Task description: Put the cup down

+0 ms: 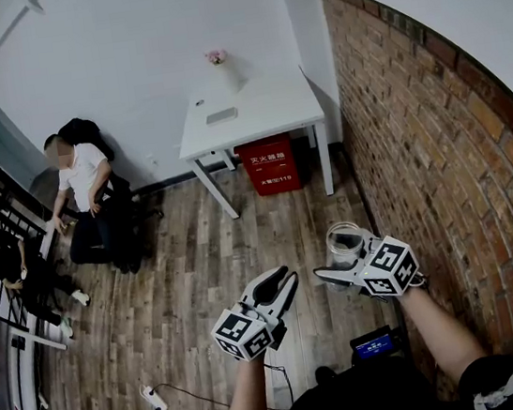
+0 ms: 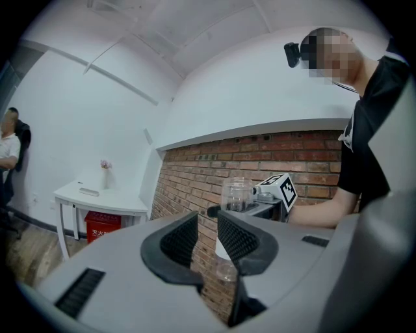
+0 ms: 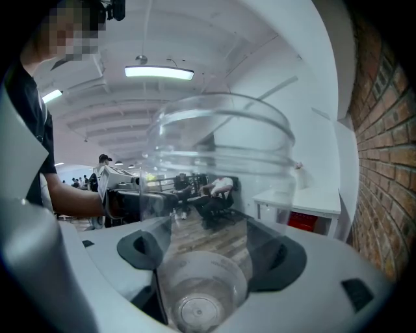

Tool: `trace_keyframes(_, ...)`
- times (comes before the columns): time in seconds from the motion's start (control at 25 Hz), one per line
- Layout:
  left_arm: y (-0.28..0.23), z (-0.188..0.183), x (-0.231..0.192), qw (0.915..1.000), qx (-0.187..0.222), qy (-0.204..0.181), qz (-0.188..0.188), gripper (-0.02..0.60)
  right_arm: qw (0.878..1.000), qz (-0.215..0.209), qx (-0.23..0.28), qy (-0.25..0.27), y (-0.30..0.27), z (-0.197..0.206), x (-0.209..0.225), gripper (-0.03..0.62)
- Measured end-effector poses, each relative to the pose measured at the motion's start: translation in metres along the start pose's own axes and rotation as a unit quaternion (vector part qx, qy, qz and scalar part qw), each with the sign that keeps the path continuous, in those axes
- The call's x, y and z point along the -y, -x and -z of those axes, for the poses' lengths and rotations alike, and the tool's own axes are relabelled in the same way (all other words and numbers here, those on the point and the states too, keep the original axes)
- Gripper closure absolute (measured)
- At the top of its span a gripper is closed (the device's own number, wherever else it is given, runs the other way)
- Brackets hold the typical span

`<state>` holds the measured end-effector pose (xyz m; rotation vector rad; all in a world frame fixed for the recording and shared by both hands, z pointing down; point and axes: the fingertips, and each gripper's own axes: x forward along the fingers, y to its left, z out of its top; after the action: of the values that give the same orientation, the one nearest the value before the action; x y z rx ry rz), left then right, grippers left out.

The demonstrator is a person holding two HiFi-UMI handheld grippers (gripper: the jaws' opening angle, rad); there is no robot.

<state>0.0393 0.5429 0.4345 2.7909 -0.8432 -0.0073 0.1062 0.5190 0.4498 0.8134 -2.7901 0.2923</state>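
A clear plastic cup [image 1: 344,244] hangs upright in the air over the wooden floor, close to the brick wall. My right gripper [image 1: 350,260] is shut on it, one jaw on each side of its lower half. In the right gripper view the cup [image 3: 218,162] fills the space between the jaws of the right gripper [image 3: 211,253]. My left gripper [image 1: 277,283] floats just left of the cup, jaws a little apart with nothing between them. The left gripper view looks across the left gripper [image 2: 208,227] at the held cup [image 2: 237,194].
A white table [image 1: 269,122] stands against the far wall with a vase of pink flowers [image 1: 221,70] and a small flat device [image 1: 221,115] on it. A red box [image 1: 270,164] sits under it. The brick wall [image 1: 439,155] runs along the right. People sit at the left [image 1: 90,199].
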Motion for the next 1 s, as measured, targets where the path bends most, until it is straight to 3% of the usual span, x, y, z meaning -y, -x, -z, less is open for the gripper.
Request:
trace_keyframes(0.6,-0.029,0.002,-0.016,0.9998,0.001,0.000,-0.021,0.480,1.000,-0.011,-0.009,-0.010,0.003,0.013,0.041,0.223)
trace_keyframes(0.8,-0.042,0.010,-0.053,0.9992,-0.003,0.013,-0.037,0.480,1.000,-0.010,-0.020,-0.022,-0.012,0.025,0.069,0.223)
trace_keyframes(1.0,-0.063,0.006,-0.119,0.9992,-0.002,0.009,-0.039,0.480,0.999,-0.002,-0.022,-0.024,-0.053,0.019,0.115,0.223)
